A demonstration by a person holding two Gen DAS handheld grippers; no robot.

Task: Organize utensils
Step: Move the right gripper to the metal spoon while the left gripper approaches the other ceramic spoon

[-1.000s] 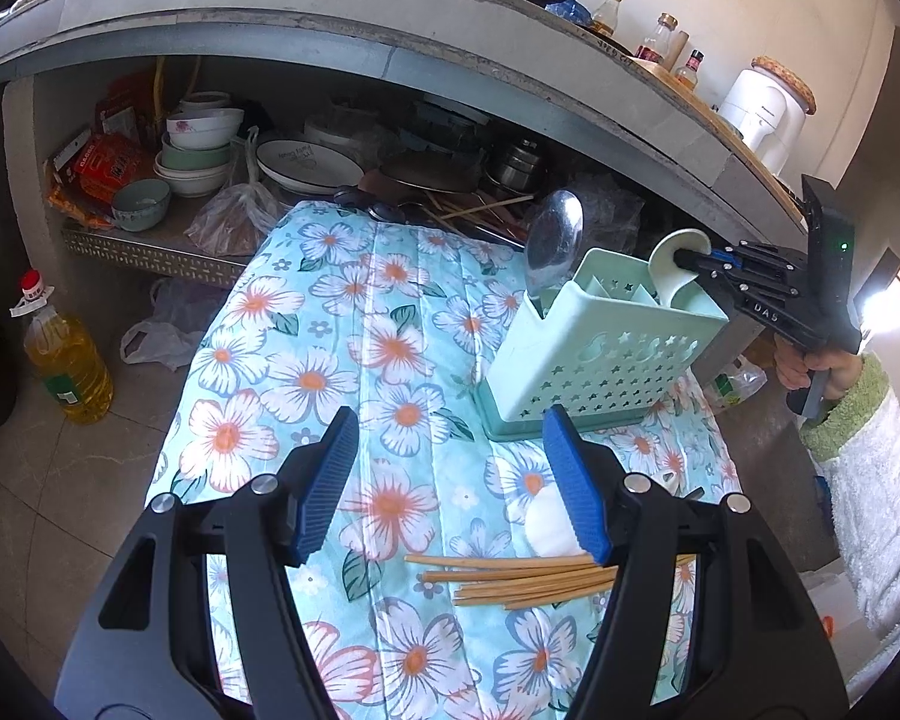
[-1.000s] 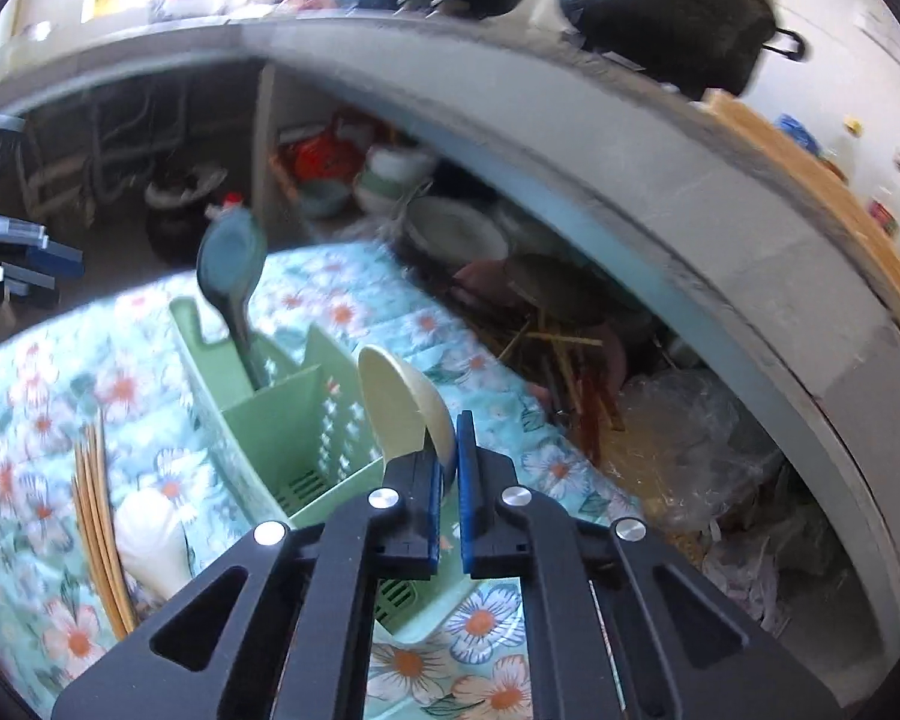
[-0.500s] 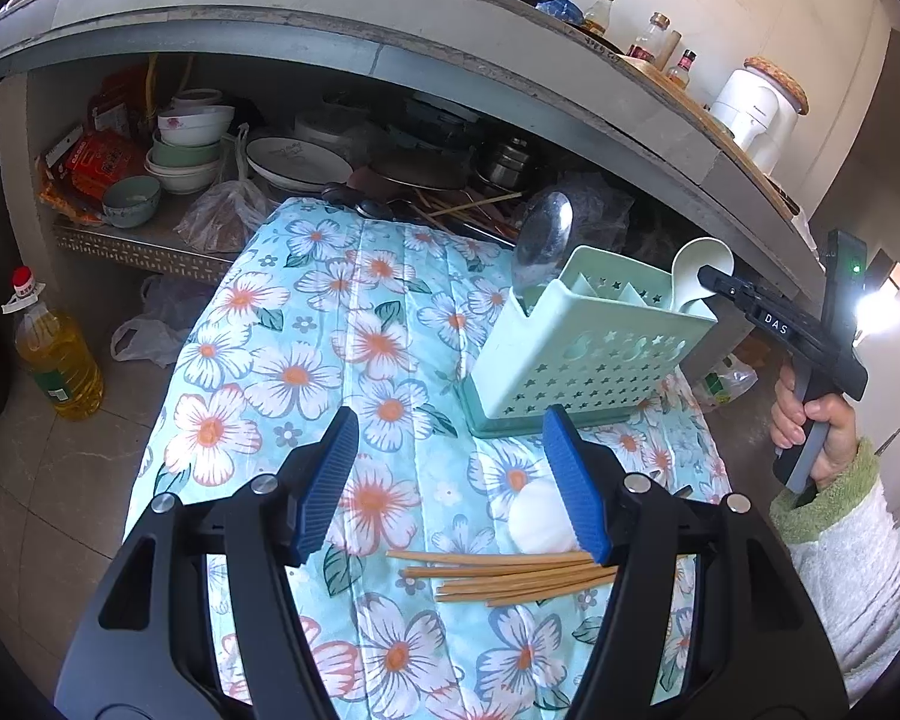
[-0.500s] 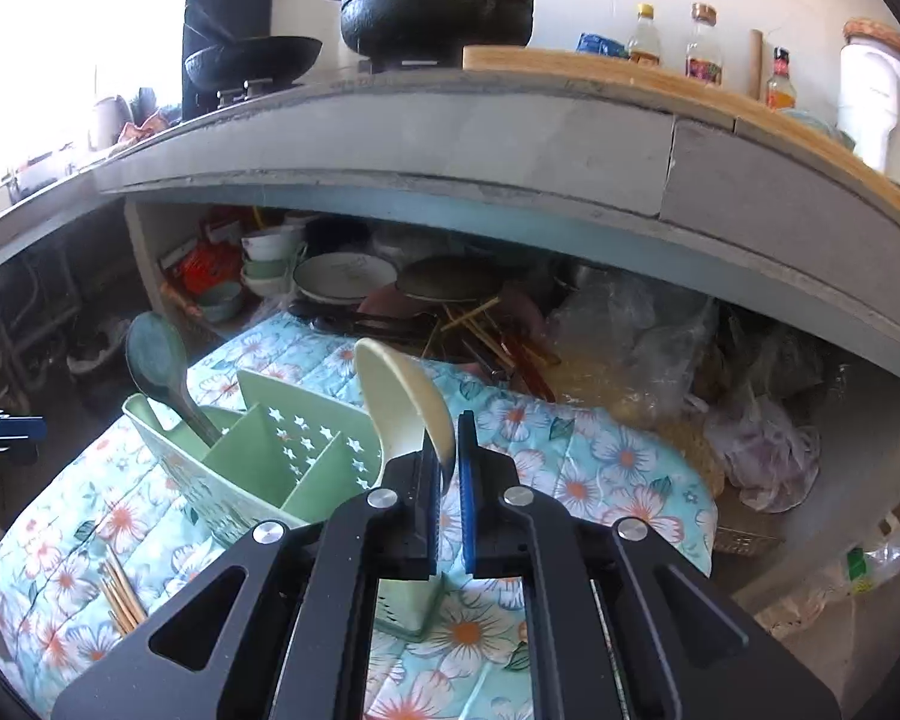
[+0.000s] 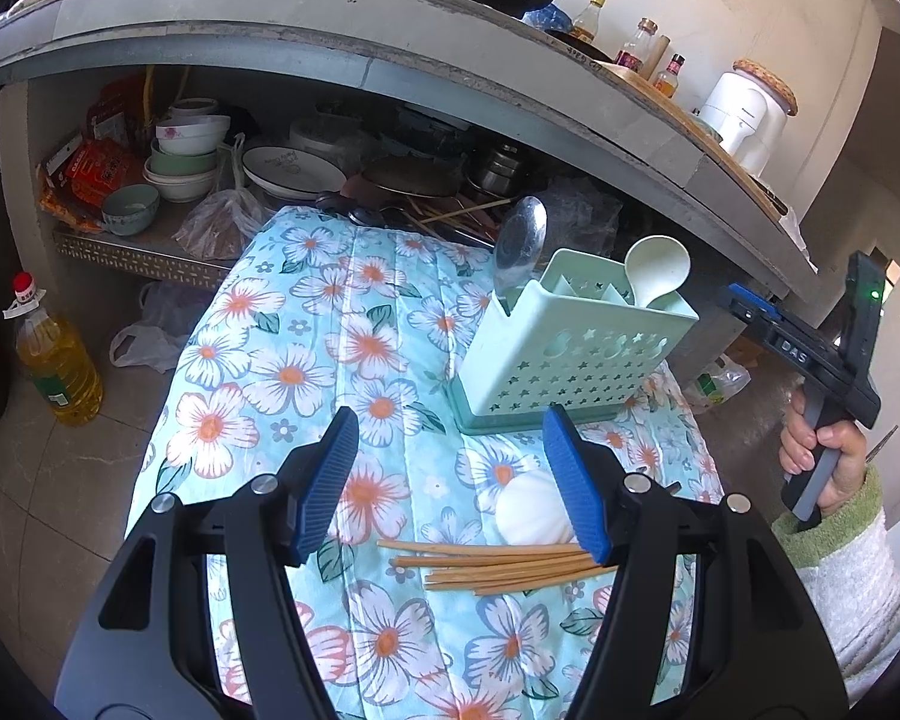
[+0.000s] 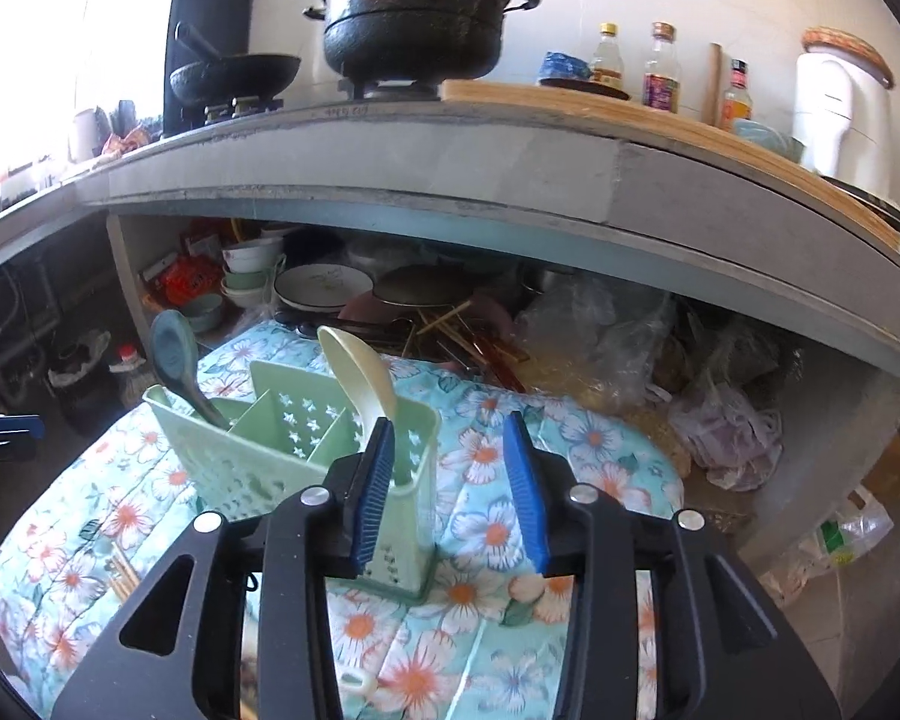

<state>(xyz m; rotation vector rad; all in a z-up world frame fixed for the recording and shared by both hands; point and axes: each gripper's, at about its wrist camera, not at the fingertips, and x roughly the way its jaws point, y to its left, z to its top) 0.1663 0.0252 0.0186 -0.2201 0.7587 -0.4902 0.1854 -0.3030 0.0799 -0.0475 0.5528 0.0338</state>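
1. The right tool (image 6: 450,492) has its jaws spread; they have just been opening, and nothing is pinched between them.
2. Just ahead of its left pad stands the cream spoon (image 6: 360,378), bowl up, in the end compartment of the green utensil holder (image 6: 282,450) nearest this tool. The spoon leans free against the holder's rim.
3. A grey-blue spoon (image 6: 174,354) stands bowl up in the compartment at the holder's far end.
4. The holder sits upright on the tabletop, which is covered by a floral cloth (image 5: 330,348).
5. In the left wrist view the right tool (image 5: 804,348) is seen from the side, held in a hand (image 5: 822,456) with a green-cuffed white sleeve, well to the right of the holder and apart from the cream spoon.
6. The left tool (image 5: 450,480) has its jaws spread wide and empty, above the cloth.
7. Near it lies a bundle of wooden chopsticks (image 5: 498,564), flat on the cloth, with a white spoon (image 5: 534,516) bowl down just beside them, partly hidden by the right finger (image 5: 570,480).
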